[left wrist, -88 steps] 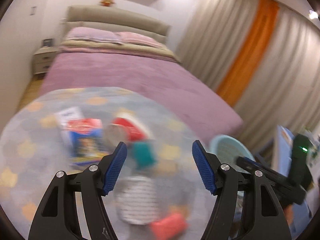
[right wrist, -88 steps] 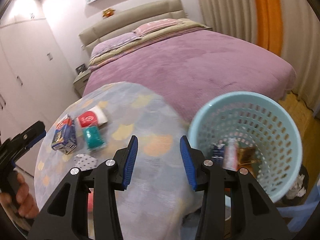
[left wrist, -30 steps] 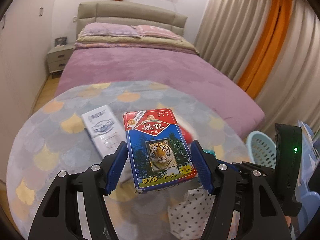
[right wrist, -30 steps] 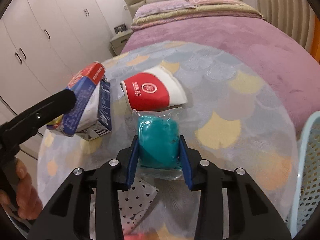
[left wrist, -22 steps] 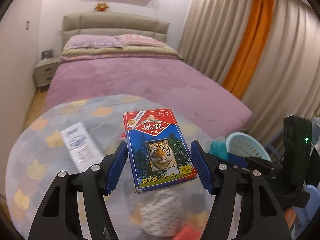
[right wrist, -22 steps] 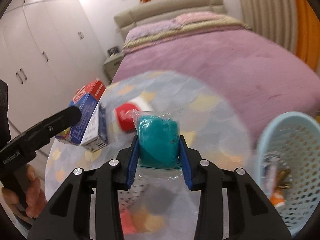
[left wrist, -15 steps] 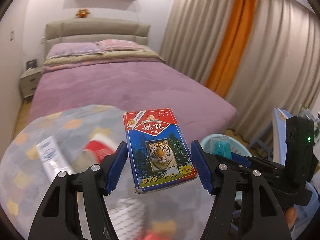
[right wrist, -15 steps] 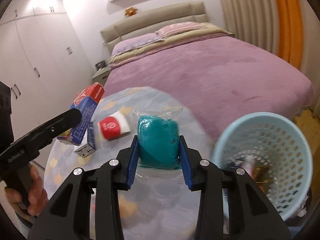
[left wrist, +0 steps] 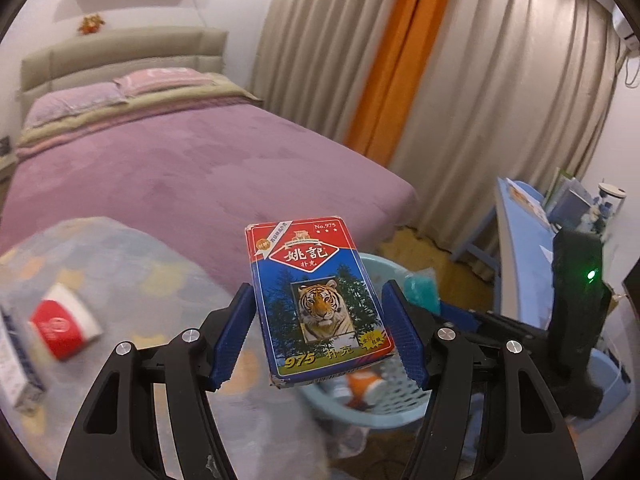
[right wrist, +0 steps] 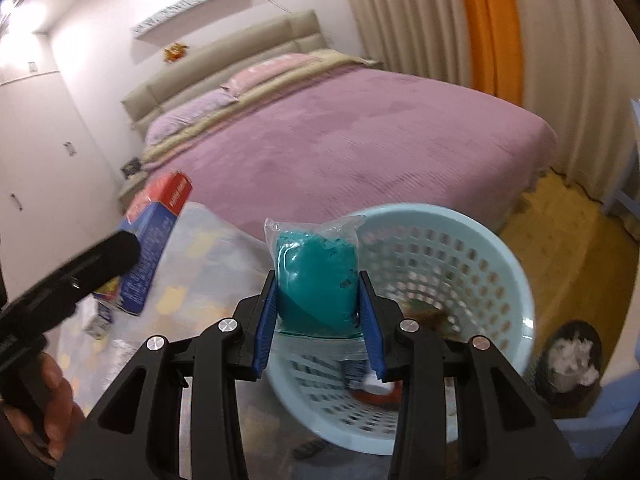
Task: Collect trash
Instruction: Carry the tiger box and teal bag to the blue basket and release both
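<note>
Both grippers have swung away from the round table toward the pale blue perforated plastic basket, which half a second ago sat further off to the right in each view. Held upright between the ribbed blue pads of the left gripper, whose jaws stand about half spread and clamp its long edges, is a glossy red-and-blue cardboard box of playing cards with a tiger printed on its face; its lower corner looks scuffed. In the left wrist view the box hangs over the near left rim of the basket, where an orange-and-white scrap lies inside. On the right, the right gripper has its jaws drawn fairly narrow and pressed on a clear crinkled plastic bag of teal, dough-like stuff, the bag's sealed top edge standing above the pads. That bag sits in front of the basket's near left rim, with brownish and red-white scraps blurred at the basket's bottom. Left of it, the card box shows edge-on in the other tool's black jaw, with the person's hand at the lower left. Behind on the left, a red-and-white paper cup lies on its side on the soft grey cloth with yellow scallops covering the table, and a white carton lies at the left edge. A plush purple bed fills the far side.
</note>
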